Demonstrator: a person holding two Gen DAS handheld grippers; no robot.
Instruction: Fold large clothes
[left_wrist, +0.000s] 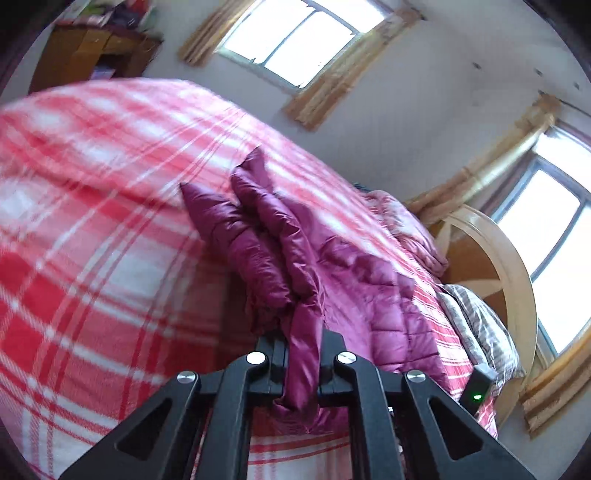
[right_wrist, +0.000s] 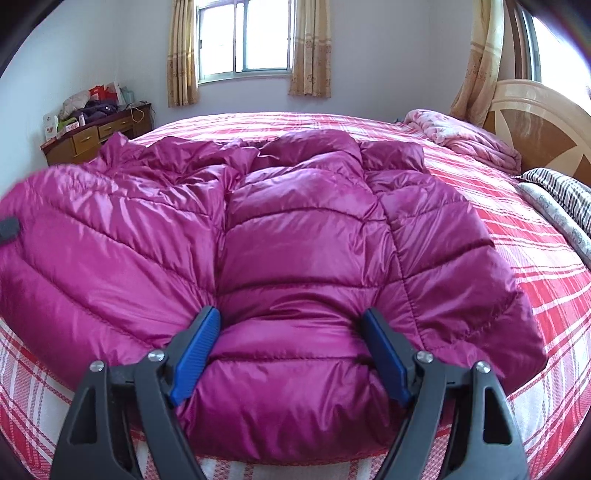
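Note:
A magenta quilted puffer jacket (right_wrist: 295, 229) lies spread over a bed with a red and white plaid sheet (right_wrist: 535, 277). My right gripper (right_wrist: 291, 325) stands open at the jacket's near hem. A bulge of the padded hem sits between its blue pads (right_wrist: 195, 354). In the left wrist view my left gripper (left_wrist: 303, 343) is shut on a narrow fold of the jacket (left_wrist: 295, 251), which stretches away from it across the plaid sheet (left_wrist: 92, 221). That view is tilted and blurred.
A folded pink quilt (right_wrist: 461, 136) and a striped pillow (right_wrist: 561, 199) lie by the wooden headboard (right_wrist: 535, 122) on the right. A cluttered wooden desk (right_wrist: 96, 136) stands at the back left. Curtained windows (right_wrist: 243, 37) are behind the bed. A black box with a green light (left_wrist: 478, 387) shows in the left wrist view.

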